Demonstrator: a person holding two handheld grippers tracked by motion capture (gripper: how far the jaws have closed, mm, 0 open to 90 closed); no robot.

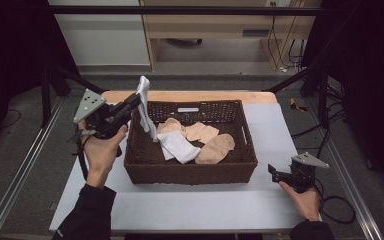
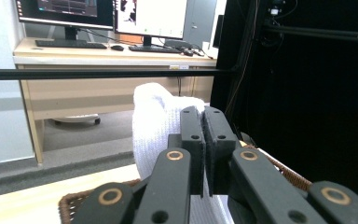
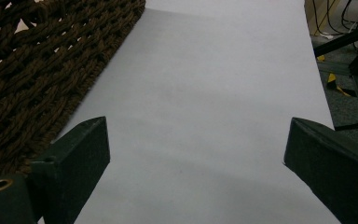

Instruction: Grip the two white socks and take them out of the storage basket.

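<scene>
Item one: a dark brown woven wicker basket (image 1: 190, 167), rectangular, standing mid-counter on the pale grey sheet that covers the counter (image 1: 180, 205). The counter's light wooden edge (image 1: 190, 95) shows behind the basket.

Contents of the basket: a white knitted sock (image 1: 179, 146) lying flat near the middle, and several beige socks (image 1: 216, 148) beside and behind it, some overlapping.

Item two: a second white knitted sock (image 1: 145, 102), lifted. It hangs from the left tool (image 1: 136, 102) above the basket's rear left corner, upper end standing above the jaws, lower end trailing down inside the basket. In the left gripper view the same sock (image 2: 156, 126) bulges up behind the left tool (image 2: 203, 140), whose two black jaws stand pressed together, pinching the cloth; the basket rim (image 2: 72, 201) shows below.

Item three: the right tool (image 1: 275, 173), held low over the grey sheet, just off the basket's front right corner and apart from it. In the right gripper view its jaws are spread wide, nothing between them but grey sheet (image 3: 205, 116), with the basket's woven wall (image 3: 37, 70) at the left.

Surroundings: a wooden desk with monitors (image 2: 107, 11) beyond the counter.
</scene>
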